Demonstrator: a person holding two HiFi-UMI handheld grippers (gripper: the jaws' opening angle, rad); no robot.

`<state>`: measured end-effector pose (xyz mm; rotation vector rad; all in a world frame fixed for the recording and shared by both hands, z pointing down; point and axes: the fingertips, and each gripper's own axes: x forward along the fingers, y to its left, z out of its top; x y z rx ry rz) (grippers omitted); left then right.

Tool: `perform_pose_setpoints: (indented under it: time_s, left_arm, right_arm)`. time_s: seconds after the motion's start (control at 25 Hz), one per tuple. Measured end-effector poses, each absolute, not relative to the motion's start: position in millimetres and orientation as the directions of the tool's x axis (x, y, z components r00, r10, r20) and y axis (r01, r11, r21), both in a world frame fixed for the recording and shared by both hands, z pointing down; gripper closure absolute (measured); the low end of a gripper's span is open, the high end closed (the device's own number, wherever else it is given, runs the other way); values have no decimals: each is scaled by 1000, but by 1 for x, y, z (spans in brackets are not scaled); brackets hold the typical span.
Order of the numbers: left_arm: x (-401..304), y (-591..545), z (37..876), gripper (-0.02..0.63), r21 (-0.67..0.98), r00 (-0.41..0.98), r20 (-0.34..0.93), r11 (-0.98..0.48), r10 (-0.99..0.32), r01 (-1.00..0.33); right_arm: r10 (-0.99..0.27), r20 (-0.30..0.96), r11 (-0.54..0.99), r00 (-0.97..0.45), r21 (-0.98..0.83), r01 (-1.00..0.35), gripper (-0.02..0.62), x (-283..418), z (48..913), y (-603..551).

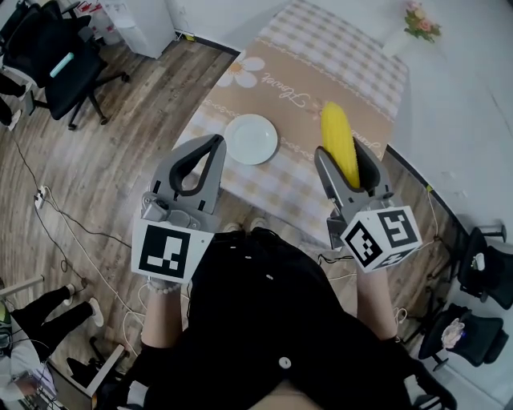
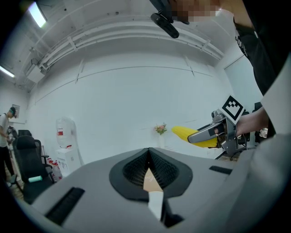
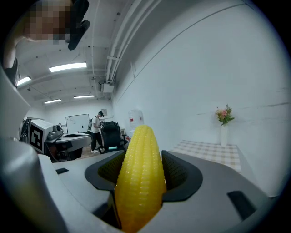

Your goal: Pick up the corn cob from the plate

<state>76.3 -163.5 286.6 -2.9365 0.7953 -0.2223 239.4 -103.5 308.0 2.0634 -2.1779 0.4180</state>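
Corn cob (image 1: 340,148) sits clamped between the two jaws of the right gripper (image 1: 343,164), its yellow, kernelled length running along them and its rounded tip sticking out past their ends. In the right gripper view the ribbed dark pads press on the cob from both sides, so the jaws stand only as far apart as the cob is thick. From the head view the cob hangs over the right part of the table (image 1: 321,56), off the round white plate (image 1: 251,138), which lies on the checked cloth to its left and well apart from it. The left gripper (image 1: 215,142) is held nearer the person, over the table's near edge and just left of the plate. Its jaws are drawn together with their tips touching and nothing caught between them, and the left gripper view shows only a sliver of tablecloth through the slot below the tips. That same view catches the right gripper off to the right, cob pointing leftward in the air. A vase of flowers (image 1: 417,24) stands at the table's far corner, and a black office chair (image 1: 64,64) sits on the wooden floor (image 1: 144,104) to the left.
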Motion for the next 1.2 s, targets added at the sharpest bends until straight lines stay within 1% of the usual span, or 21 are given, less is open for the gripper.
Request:
perform_pose_setpoints:
  time_s: [0.44,1.2]
  left_arm:
    - [71,-162,286,592,-121,846,112,-852,-521,-509]
    - [72,-158,286,592,-119,849,110,-855,-517,-505]
  right_arm:
    - [-957,272,72,-105,-126,-989,337,229,308,-106]
    - [-956,272,80,-107,-110,-991,337,225,307,-104]
